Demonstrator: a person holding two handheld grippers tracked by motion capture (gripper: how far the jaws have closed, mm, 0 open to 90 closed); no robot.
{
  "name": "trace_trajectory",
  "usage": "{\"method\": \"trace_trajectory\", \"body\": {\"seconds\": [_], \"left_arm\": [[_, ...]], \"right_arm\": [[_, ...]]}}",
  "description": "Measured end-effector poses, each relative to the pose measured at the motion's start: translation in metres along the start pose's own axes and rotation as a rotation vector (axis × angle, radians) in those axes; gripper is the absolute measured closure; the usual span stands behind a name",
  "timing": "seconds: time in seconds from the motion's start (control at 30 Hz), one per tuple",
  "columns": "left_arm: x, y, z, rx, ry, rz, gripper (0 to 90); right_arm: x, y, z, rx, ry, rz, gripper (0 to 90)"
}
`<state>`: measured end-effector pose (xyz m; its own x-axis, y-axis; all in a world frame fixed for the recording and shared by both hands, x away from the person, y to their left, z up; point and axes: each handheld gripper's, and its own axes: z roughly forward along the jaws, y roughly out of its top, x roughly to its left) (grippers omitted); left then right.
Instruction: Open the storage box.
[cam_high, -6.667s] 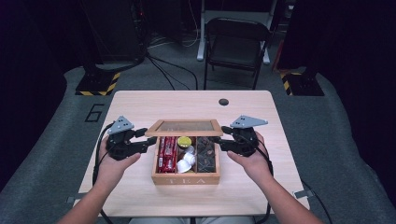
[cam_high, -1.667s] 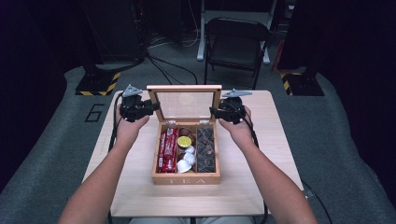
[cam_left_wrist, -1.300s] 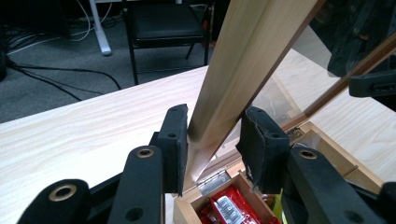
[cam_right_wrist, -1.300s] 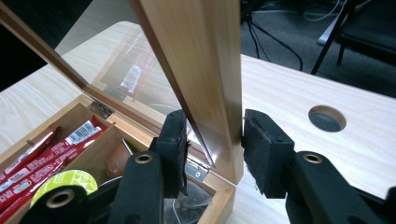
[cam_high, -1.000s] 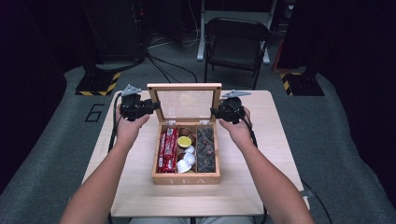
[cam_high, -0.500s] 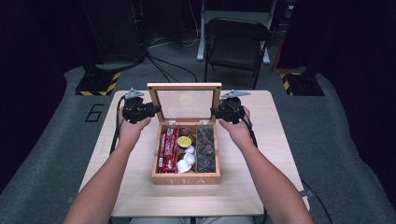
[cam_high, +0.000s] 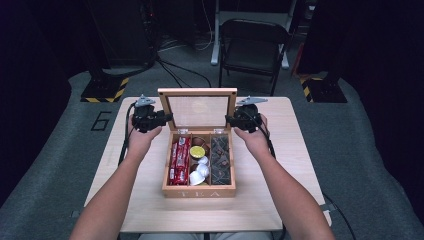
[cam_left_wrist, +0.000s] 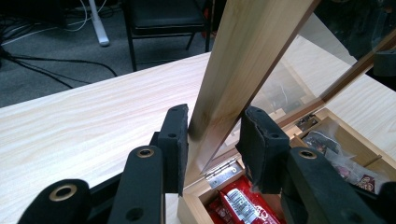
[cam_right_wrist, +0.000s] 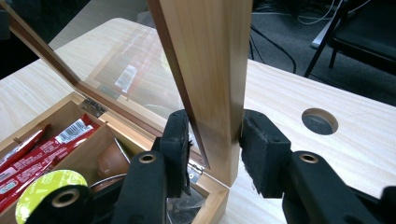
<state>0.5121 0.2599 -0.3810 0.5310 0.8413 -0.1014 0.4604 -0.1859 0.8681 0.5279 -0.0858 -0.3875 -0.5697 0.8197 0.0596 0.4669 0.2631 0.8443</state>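
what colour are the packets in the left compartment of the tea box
Red packets with white print, clearest in the high view.

Upright lid (cam_high: 198, 109) blocking box's (cam_high: 199, 191) rear

High view: I'm looking from above my side of the tabletop (cam_high: 280, 200), forward and down, far enough back to take in the whole tabletop, the floor and a chair (cam_high: 254, 45) at top centre. Forearms enter from the bottom edge.

Left gripper view: the camera rides the left hand-held gripper (cam_left_wrist: 212, 140) and looks along its jaws, very close to the left side rail of the raised lid (cam_left_wrist: 243, 70); the tabletop fills the left half of the frame.

Right gripper view: the same setup on the right hand-held gripper (cam_right_wrist: 215, 144), close on the lid's right rail (cam_right_wrist: 210, 70).

Shared: all three see the lid, the open box (cam_high: 200, 192) and the tabletop; both gripper views look through the lid pane towards each other.
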Motion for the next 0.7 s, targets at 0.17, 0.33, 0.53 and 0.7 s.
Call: {"method": "trace_trajectory", "body": {"seconds": [0.17, 0.33, 0.53, 0.7], "left_arm": [[0.0, 0.0, 0.0, -0.001, 0.002, -0.001, 62.8], [0.001, 0.0, 0.002, -0.007, 0.001, -0.011, 62.7], [0.001, 0.0, 0.002, -0.007, 0.004, -0.015, 62.7], [0.001, -0.001, 0.004, -0.012, 0.005, -0.023, 62.7]], "right_arm": [[0.001, -0.003, 0.004, 0.008, -0.008, 0.002, 61.2], [-0.001, -0.005, 0.007, 0.018, -0.008, 0.013, 61.5], [-0.003, -0.009, 0.011, 0.031, -0.006, 0.015, 61.5], [-0.005, -0.013, 0.015, 0.036, -0.004, 0.036, 61.7]]}}
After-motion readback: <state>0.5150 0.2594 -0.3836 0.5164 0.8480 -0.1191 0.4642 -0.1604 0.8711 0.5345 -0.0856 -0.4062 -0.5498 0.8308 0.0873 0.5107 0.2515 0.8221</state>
